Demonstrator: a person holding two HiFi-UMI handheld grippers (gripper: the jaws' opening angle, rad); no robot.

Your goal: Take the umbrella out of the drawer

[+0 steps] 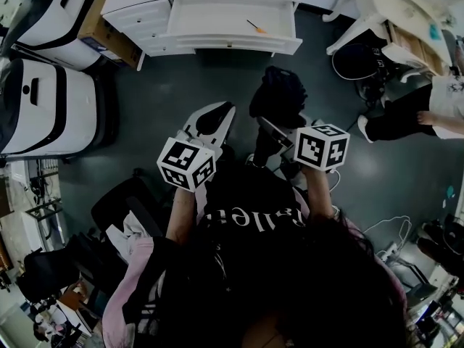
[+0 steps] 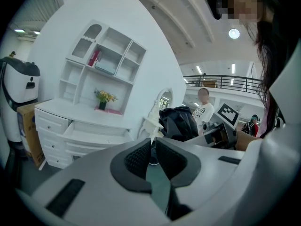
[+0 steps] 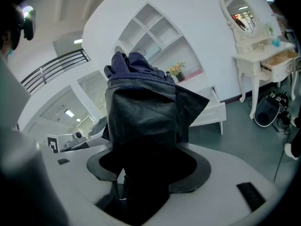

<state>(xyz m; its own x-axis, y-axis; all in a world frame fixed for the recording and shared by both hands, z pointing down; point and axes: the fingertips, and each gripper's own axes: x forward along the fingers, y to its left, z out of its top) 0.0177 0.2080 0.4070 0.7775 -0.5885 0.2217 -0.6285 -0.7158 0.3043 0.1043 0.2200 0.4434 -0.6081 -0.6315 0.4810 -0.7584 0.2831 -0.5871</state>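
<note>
In front of open drawer (image 1: 210,20), well clear of it: umbrella (image 3: 146,107) clamped in right gripper (image 3: 146,166) jaws; left gripper (image 2: 153,157) jaws closed, empty; removal looks done, nothing obvious left

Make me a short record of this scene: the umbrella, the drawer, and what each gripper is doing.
umbrella: dark, folded, out of the drawer
right gripper: shut on the umbrella
left gripper: jaws together, nothing between them
drawer: open, with a small orange-tipped thing inside
</note>
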